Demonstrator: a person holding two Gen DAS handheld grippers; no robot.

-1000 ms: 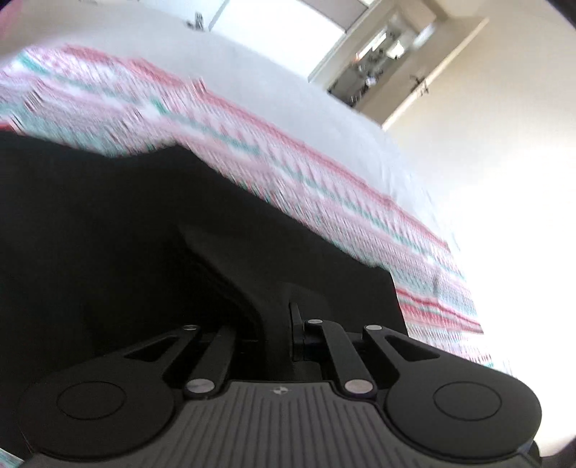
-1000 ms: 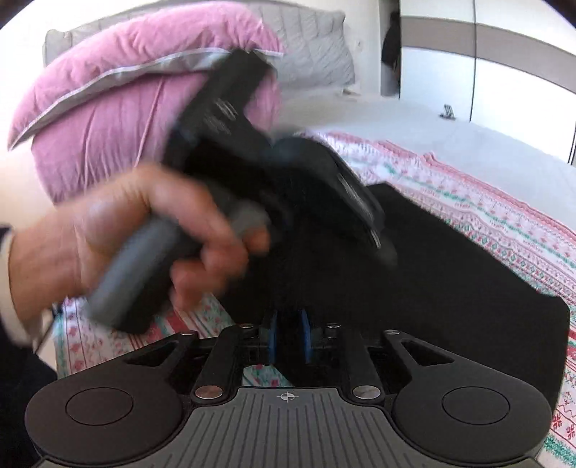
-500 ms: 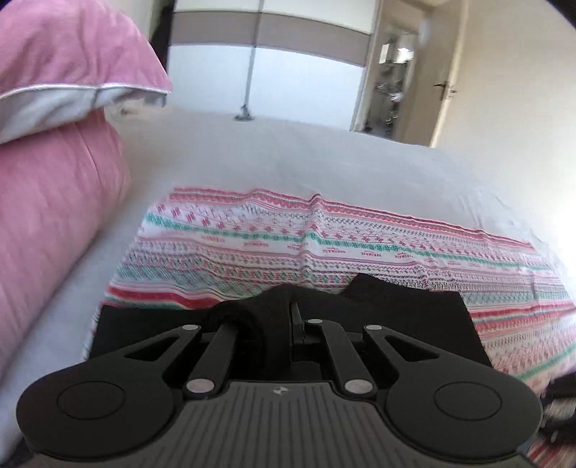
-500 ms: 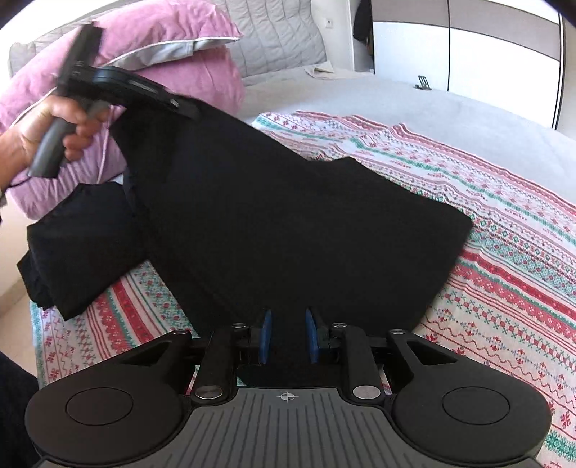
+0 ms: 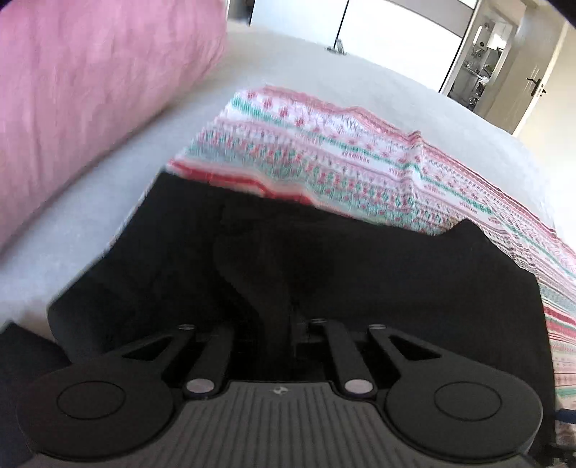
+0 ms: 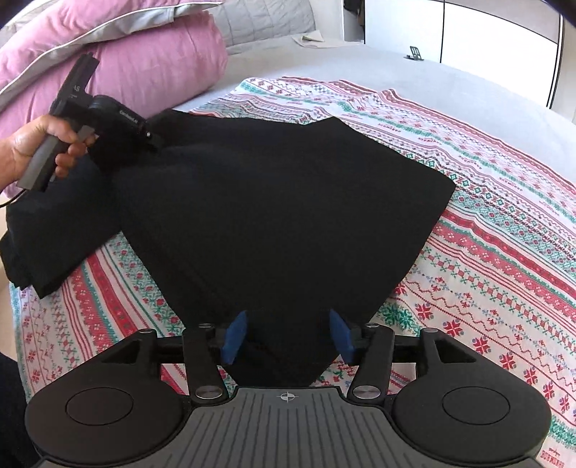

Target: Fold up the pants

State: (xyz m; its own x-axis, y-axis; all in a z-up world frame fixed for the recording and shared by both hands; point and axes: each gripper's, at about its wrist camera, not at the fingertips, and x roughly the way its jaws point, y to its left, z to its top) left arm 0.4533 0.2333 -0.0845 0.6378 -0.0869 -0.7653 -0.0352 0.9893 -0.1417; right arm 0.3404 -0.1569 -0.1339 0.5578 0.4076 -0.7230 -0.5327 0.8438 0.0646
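Black pants [image 6: 280,216] lie spread on a patterned red, green and white sheet [image 6: 486,252] on the bed. My right gripper [image 6: 287,333] is open, its blue pads [image 6: 233,336] standing either side of the near edge of the cloth. My left gripper [image 5: 282,324] is shut on a fold of the black pants [image 5: 324,259] at their far left corner. It also shows in the right wrist view [image 6: 118,126], held by a hand [image 6: 39,147].
A second piece of folded black cloth [image 6: 43,244] lies at the left edge of the sheet. Pink pillows [image 6: 144,54] are stacked at the head of the bed. Grey bedcover [image 6: 396,68] lies beyond the sheet, with wardrobe doors [image 6: 468,32] behind.
My right gripper has opened and let go of the pants. My left gripper has carried its corner down to the sheet, so the raised cloth now lies flat.
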